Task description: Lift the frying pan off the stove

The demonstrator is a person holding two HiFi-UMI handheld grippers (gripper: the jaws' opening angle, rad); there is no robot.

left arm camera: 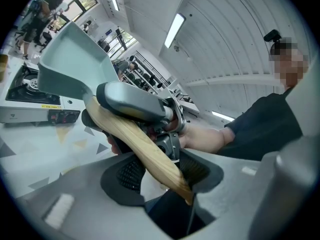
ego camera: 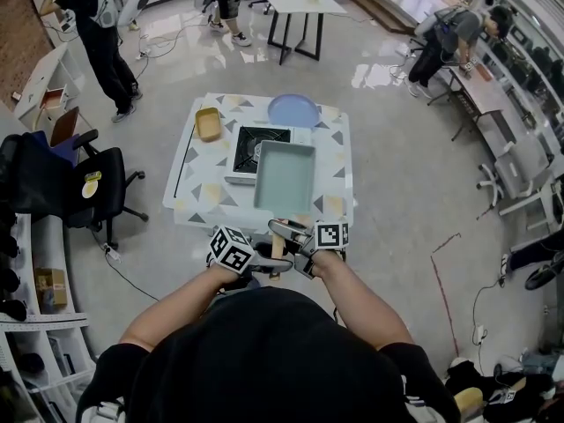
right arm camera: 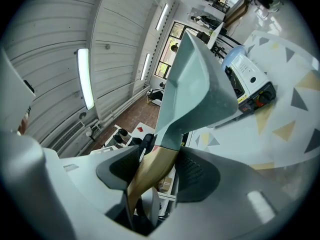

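The frying pan (ego camera: 284,179), a pale green rectangular one, hangs in the air over the near right part of the stove (ego camera: 251,148). Both gripper views look up at its underside, so I judge it already clear of the burner.

It is carried by its wooden handle (left arm camera: 135,134) with 2 grips, probably because a long pan held at one end wants to tip forward. The right gripper (right arm camera: 157,166) clamps the thick part of the wood just below the grey metal neck, its jaws standing wide only because the handle fills them. That grip takes most of the weight. The left gripper (left arm camera: 162,176) is closed on the tail end, where the handle slants across between its pads and acts as a lever against the tilt.

Both grippers sit at the near edge of the table (ego camera: 198,192), close to the person's body, which keeps the load easy to steady. A blue plate (ego camera: 293,110) and a small tan dish (ego camera: 208,123) lie beyond the stove, well away from the pan
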